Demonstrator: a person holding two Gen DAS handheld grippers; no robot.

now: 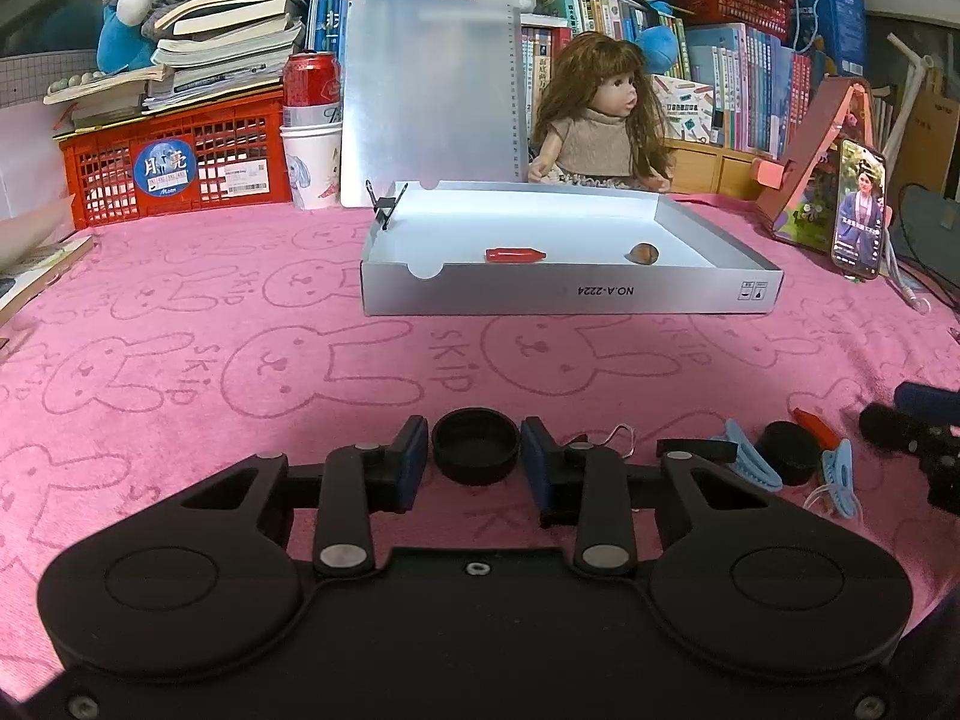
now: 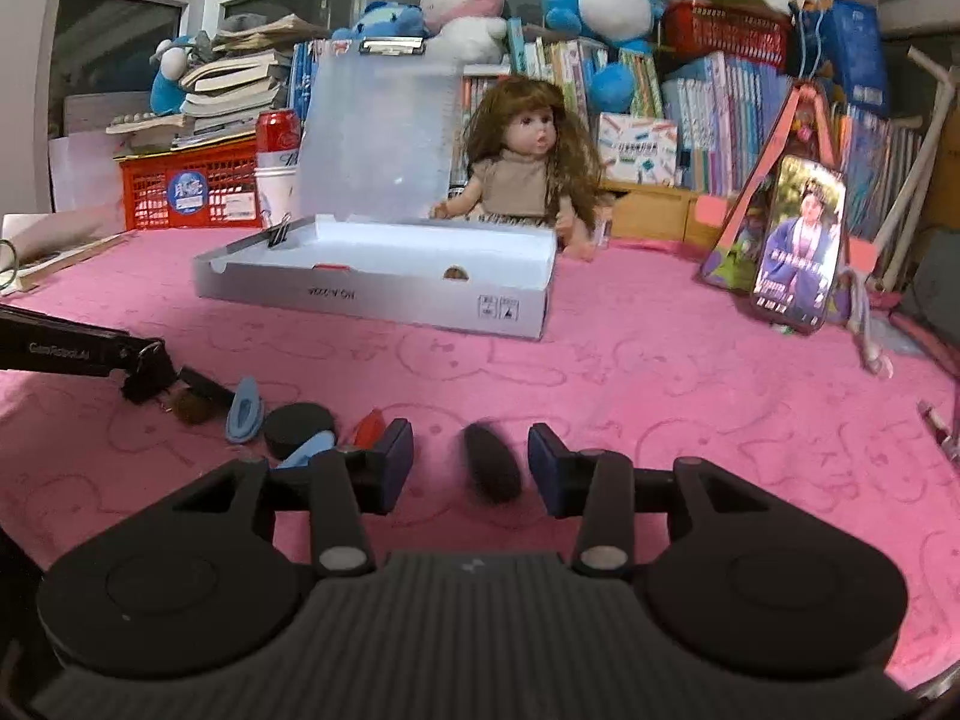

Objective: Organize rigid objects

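Observation:
My left gripper [image 1: 475, 456] straddles a black round cap [image 1: 475, 445] on the pink cloth; its blue pads sit close on either side with narrow gaps. To its right lie blue clips [image 1: 750, 456], a black puck [image 1: 791, 450] and a red piece [image 1: 815, 425]. The grey shallow box [image 1: 570, 294] ahead holds a red cylinder [image 1: 515, 254] and a brown nut [image 1: 643, 253]. My right gripper [image 2: 471, 462] is open, with a blurred dark oblong object [image 2: 492, 463] between its fingers, touching neither pad. A blue clip [image 2: 243, 411], black puck [image 2: 299, 426] and red piece [image 2: 371, 426] lie to its left.
A doll [image 1: 603, 114], a clipboard [image 1: 429, 90], a red crate [image 1: 174, 162], a can on a cup [image 1: 311, 120] and books line the back. A phone [image 1: 859, 210] on a stand is at the right. The left gripper's body [image 2: 84, 354] shows in the right wrist view.

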